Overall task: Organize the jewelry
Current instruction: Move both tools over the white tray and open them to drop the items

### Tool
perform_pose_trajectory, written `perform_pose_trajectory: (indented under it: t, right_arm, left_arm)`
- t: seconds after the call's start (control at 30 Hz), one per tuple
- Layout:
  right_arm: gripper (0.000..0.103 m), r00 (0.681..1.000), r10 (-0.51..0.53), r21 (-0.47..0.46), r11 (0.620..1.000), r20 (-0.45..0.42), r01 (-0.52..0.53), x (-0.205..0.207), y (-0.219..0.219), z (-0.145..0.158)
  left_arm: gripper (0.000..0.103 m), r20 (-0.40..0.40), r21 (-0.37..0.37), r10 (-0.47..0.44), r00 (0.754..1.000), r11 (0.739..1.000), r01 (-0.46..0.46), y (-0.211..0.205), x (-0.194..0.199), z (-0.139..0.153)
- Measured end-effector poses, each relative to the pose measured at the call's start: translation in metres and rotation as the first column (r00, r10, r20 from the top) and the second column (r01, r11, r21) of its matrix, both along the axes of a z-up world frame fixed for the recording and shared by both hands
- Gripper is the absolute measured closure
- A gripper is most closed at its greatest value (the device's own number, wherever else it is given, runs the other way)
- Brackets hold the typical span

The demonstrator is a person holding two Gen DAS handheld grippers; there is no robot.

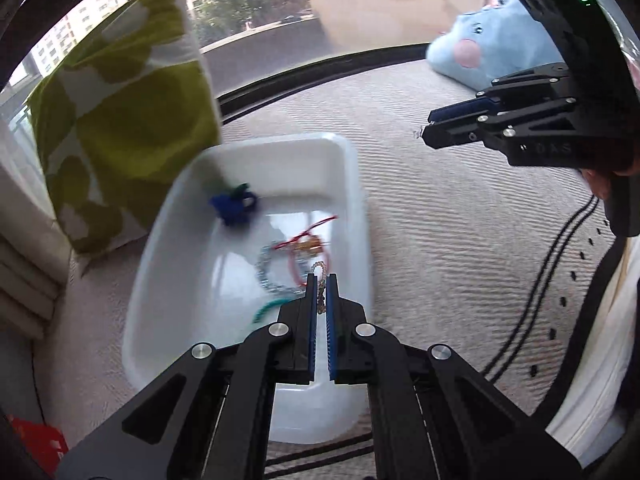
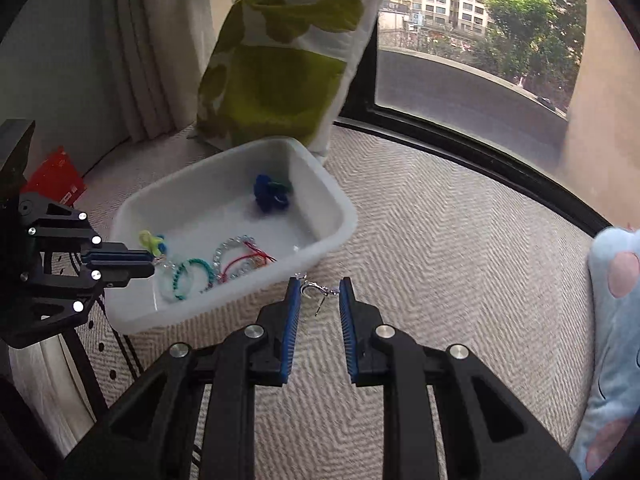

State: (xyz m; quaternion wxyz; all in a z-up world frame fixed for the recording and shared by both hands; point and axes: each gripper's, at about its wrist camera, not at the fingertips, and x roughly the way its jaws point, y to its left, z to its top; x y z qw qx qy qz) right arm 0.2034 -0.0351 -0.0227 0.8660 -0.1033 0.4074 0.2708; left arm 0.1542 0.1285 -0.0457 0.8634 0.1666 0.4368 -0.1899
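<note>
Presently listed, from left to right.

Item 1: red packet [image 2: 54, 178], lying at the far left beside the curtain [image 2: 160, 48]. Not part of the task.

Item 2: left gripper [image 1: 321, 286], jaws nearly closed on a beaded chain [image 1: 320, 280] that hangs between the pads over the near end of the tub. In the right wrist view the left gripper [image 2: 150, 262] reaches in over the tub's near left corner.

Item 3: white tub [image 2: 344, 208], resting on the woven seat cover [image 2: 440, 220]. Contents: a blue knotted piece [image 2: 266, 194] at the far end; a teal bead bracelet [image 2: 192, 276], a silver chain bracelet [image 2: 228, 250] and red cord [image 2: 248, 258] at the near end, overlapping.

Item 4: green patterned cushion [image 2: 280, 80], propped just behind the tub.

Item 5: right gripper [image 2: 320, 290], jaws parted, a small silver earring [image 2: 318, 292] between the pads just outside the tub's near right wall. Whether either pad actually pinches it cannot be told; in the left wrist view something tiny glints at the tip of the right gripper [image 1: 426, 130].

Item 6: blue plush toy [image 1: 492, 40], far right, apart from the work.

Handling note: the step appears to be dropping pieces into the tub. The chain should be released low, over bare floor, to avoid tangling. The earring should be carried over the rim before any wider release.
</note>
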Motion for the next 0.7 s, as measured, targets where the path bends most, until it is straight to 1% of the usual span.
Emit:
perform_pose_trajectory:
  t: [0.13,0.23,0.3,0.37,0.4,0.43,0.5,0.53,0.57,0.6,0.63,0.7]
  right_arm:
    - [0.082,0.998,0.059,-0.014,0.998,0.002,-0.059,0.009,0.045,-0.003]
    - [0.082,0.997,0.080,-0.018,0.997,0.002,-0.080,0.014,0.068,-0.005]
    - [0.081,0.996,0.087,-0.020,0.996,0.002,-0.087,0.017,0.080,-0.008]
    - [0.081,0.996,0.090,-0.021,0.996,0.002,-0.090,0.018,0.089,-0.011]
    - [0.074,0.996,0.091,-0.023,0.996,0.002,-0.091,0.018,0.092,-0.012]
    - [0.063,0.996,0.089,-0.023,0.996,0.003,-0.089,0.019,0.093,-0.012]
    - [0.058,0.997,0.075,-0.001,0.997,0.010,-0.075,0.018,0.092,-0.010]
    - [0.054,0.998,0.070,0.016,0.997,0.005,-0.070,0.019,0.089,-0.009]
    - [0.052,0.998,0.059,0.023,0.998,0.006,-0.059,0.018,0.086,-0.007]
    - [0.049,0.999,0.052,0.027,0.998,0.009,-0.052,0.018,0.082,-0.005]
    - [0.049,0.999,0.045,0.030,0.999,0.010,-0.045,0.018,0.079,-0.003]
    - [0.049,0.999,0.030,0.027,0.999,0.012,-0.030,0.018,0.070,0.002]
  left_arm:
    - [0.099,-0.009,0.003,0.028,1.000,1.000,-0.028,0.024,0.010,-0.009]
    - [0.099,-0.026,0.003,0.037,0.999,0.999,-0.037,0.035,0.014,-0.018]
    - [0.098,-0.055,-0.019,0.041,0.998,0.999,-0.042,0.042,0.015,-0.021]
    - [0.098,-0.061,-0.015,0.045,0.997,0.999,-0.046,0.046,0.015,-0.025]
    - [0.098,-0.067,-0.013,0.043,0.997,0.999,-0.044,0.046,0.014,-0.026]
    - [0.098,-0.067,-0.006,0.041,0.997,0.999,-0.041,0.047,0.014,-0.027]
    - [0.087,-0.066,0.006,0.038,0.997,0.999,-0.038,0.049,0.013,-0.028]
    - [0.069,-0.067,0.008,0.044,0.997,0.999,-0.043,0.049,0.012,-0.028]
    - [0.045,-0.067,0.009,0.053,0.996,0.999,-0.053,0.049,0.011,-0.026]
    - [0.034,-0.065,0.009,0.064,0.996,0.998,-0.063,0.050,0.011,-0.025]
    - [0.028,-0.057,0.006,0.075,0.996,0.997,-0.075,0.051,0.011,-0.023]
    - [0.028,-0.043,0.012,0.089,0.995,0.996,-0.089,0.049,0.010,-0.018]
